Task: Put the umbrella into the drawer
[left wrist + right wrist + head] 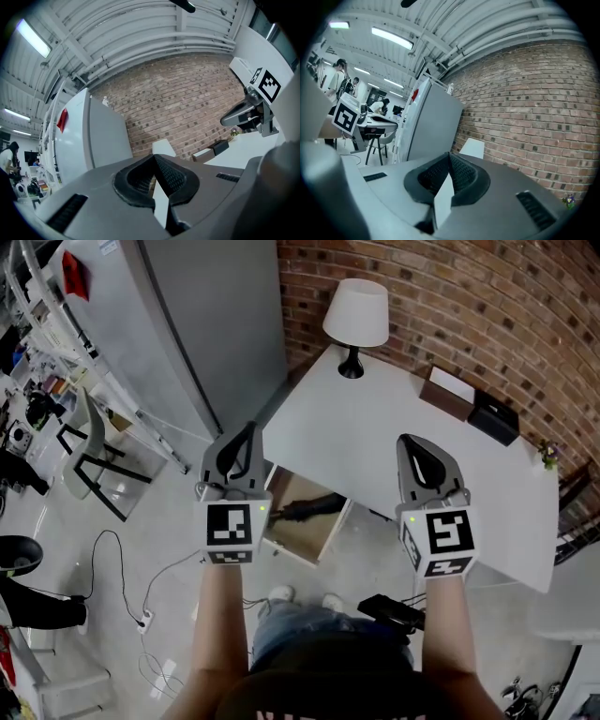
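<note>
The left gripper [246, 432] is held level above the floor, its jaws pressed together on nothing, their tips meeting in its own view [153, 157]. Just right of it, the drawer [333, 531] stands open under the white table [394, 418], with the dark umbrella [305, 509] lying inside. Further right, the right gripper [412, 442] hangs over the table edge, jaws likewise closed and empty [450, 154].

Left gripper [246, 433] closed, right gripper [413, 444] closed (both level, empty)
</note>
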The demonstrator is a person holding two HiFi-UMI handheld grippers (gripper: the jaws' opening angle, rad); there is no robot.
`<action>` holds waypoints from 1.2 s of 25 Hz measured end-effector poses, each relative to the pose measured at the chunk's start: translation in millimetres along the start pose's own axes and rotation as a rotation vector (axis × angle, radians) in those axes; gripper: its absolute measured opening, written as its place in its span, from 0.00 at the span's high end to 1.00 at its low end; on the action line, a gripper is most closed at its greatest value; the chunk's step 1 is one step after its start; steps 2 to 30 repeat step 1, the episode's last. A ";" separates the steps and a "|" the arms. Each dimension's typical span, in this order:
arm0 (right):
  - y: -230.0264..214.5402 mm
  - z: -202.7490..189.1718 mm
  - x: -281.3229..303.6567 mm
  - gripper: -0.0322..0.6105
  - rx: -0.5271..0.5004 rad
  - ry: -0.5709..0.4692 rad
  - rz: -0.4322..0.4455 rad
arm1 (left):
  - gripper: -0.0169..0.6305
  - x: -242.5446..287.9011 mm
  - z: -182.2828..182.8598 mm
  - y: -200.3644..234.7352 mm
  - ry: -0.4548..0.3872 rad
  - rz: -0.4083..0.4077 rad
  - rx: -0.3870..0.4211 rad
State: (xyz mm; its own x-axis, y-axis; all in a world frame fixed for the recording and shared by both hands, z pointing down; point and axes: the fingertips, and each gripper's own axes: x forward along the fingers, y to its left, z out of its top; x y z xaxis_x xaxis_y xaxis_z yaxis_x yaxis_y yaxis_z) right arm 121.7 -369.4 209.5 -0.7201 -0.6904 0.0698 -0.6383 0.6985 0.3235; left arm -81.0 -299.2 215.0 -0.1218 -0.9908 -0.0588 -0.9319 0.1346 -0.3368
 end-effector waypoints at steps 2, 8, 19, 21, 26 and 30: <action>-2.6 0.1 -2.6 0.95 -0.003 -0.004 0.002 | 0.97 -1.1 1.6 -4.1 0.000 0.001 0.001; -2.6 0.1 -2.6 0.95 -0.003 -0.004 0.002 | 0.97 -1.1 1.6 -4.1 0.000 0.001 0.001; -2.6 0.1 -2.6 0.95 -0.003 -0.004 0.002 | 0.97 -1.1 1.6 -4.1 0.000 0.001 0.001; -2.6 0.1 -2.6 0.95 -0.003 -0.004 0.002 | 0.97 -1.1 1.6 -4.1 0.000 0.001 0.001; -2.6 0.1 -2.6 0.95 -0.003 -0.004 0.002 | 0.97 -1.1 1.6 -4.1 0.000 0.001 0.001; -2.6 0.1 -2.6 0.95 -0.003 -0.004 0.002 | 0.97 -1.1 1.6 -4.1 0.000 0.001 0.001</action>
